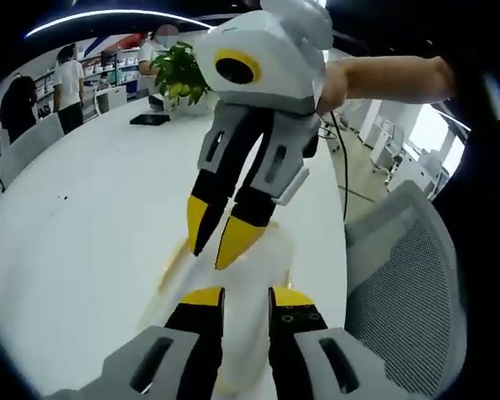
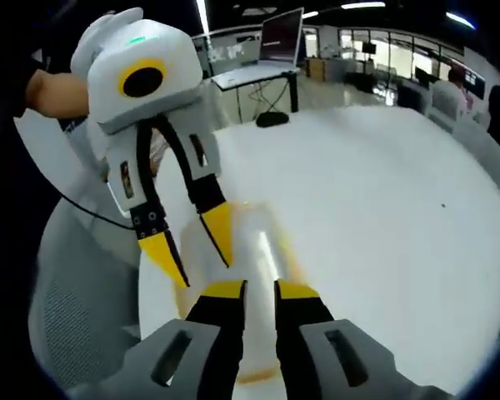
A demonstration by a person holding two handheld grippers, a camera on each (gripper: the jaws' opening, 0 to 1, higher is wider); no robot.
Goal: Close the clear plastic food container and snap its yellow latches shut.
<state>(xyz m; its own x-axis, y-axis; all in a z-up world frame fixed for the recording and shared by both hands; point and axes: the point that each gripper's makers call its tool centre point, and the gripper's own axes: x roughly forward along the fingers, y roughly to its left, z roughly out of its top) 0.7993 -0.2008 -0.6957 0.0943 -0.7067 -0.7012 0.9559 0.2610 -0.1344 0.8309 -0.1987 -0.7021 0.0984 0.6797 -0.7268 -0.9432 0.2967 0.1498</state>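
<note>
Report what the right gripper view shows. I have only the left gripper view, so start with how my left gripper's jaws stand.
Observer: The left gripper has its jaws spread apart, tips pointing down at the clear container, which is blurred.
Operator: Give me what lies beyond the table on that side.
Observer: An open laptop sits on a separate desk past the white table.
Operator: Name anything loose on the table there.
Observer: One small dark object lies near the far edge; it is too small to identify.
</note>
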